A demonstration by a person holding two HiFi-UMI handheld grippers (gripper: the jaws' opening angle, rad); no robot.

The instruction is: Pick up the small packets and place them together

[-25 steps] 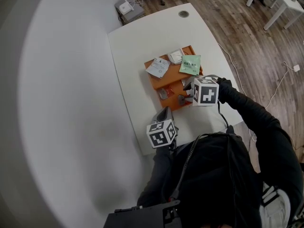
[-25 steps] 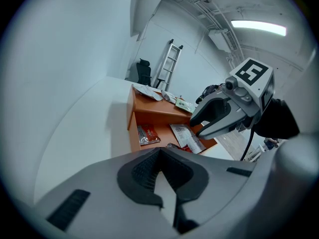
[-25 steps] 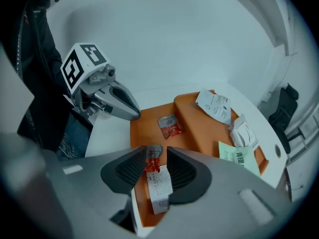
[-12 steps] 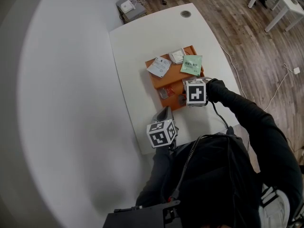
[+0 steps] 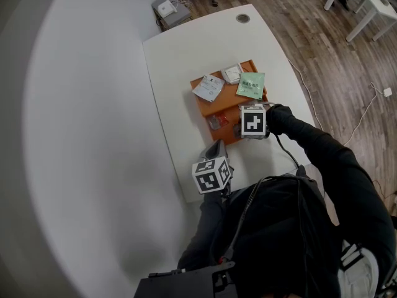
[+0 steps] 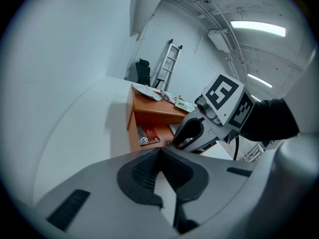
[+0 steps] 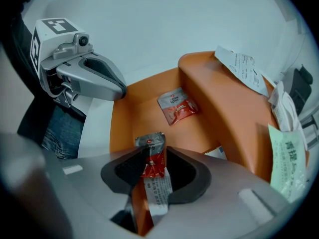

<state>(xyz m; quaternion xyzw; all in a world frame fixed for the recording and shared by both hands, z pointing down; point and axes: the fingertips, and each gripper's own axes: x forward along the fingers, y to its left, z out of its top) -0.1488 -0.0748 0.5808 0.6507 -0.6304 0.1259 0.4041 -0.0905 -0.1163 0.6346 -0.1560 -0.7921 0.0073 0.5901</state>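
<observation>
Wood floor [image 5: 322,48], white table [image 5: 198,54]: right hand-held gripper [image 7: 155,163] grips packet [image 7: 150,145]; left hand-held gripper [image 6: 159,153] clenched.

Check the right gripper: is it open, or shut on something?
Shut on a red packet: the right gripper pinches it edge-on between its pads, over the orange tray.

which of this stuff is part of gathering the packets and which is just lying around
Job: red packet in right gripper; second red packet, lower step of orange stand.
Lying about, likely: green sachet, paper slip, white sachet, all on the top step.
</observation>
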